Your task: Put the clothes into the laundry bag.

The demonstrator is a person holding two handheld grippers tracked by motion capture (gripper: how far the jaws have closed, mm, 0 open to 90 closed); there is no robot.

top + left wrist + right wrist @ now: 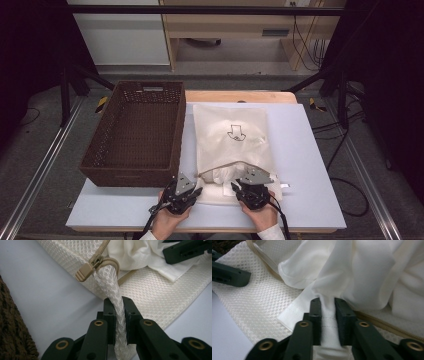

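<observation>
White garment [352,270] mostly inside mesh bag [231,135], perhaps.

Cream honeycomb-mesh bag [231,135] (black arrow print), white cloth [352,272], tan zipper [86,271], dark brown woven basket [135,132].

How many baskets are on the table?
1. The brown woven basket sits on the table's left side, beside the mesh laundry bag. Its inside looks empty.
</observation>
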